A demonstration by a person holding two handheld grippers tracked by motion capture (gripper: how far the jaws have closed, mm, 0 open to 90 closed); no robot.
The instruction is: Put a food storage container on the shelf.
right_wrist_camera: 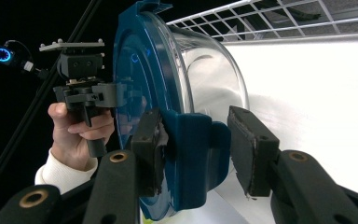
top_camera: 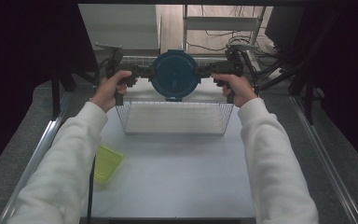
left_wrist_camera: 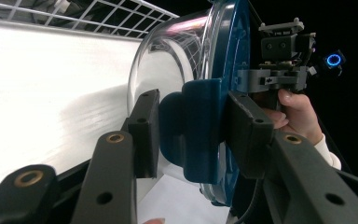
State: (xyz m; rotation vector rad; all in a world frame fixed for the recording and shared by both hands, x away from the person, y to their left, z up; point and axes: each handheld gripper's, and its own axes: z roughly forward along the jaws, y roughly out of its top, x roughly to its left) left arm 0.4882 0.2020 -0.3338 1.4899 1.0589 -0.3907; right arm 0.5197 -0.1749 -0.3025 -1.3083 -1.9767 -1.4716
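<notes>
Nearest the person lies one yellow-green container point(top_camera: 106, 162) at the table's point(top_camera: 177, 182) left edge, well apart from everything else. Beyond it stands one wire basket point(top_camera: 175, 117), white-lined. Held up over the basket's far side is one round clear container with a blue lid point(top_camera: 174, 74), turned on its side so the lid faces the person. Two grippers carry it, one in each hand, reaching in from opposite sides.

The left gripper point(top_camera: 142, 73) meets the container's left edge. In the left gripper view its jaws stand about half open around one of the lid's blue latch tabs point(left_wrist_camera: 193, 126); the lid-side pad presses on the tab, while the other pad sits just beside it, contact there unclear.

The right gripper point(top_camera: 204, 71) meets the right edge. In the right gripper view its jaws are likewise about half open around another latch tab point(right_wrist_camera: 193, 149): the lid-side pad touches it, the bowl-side pad stands slightly apart.
</notes>
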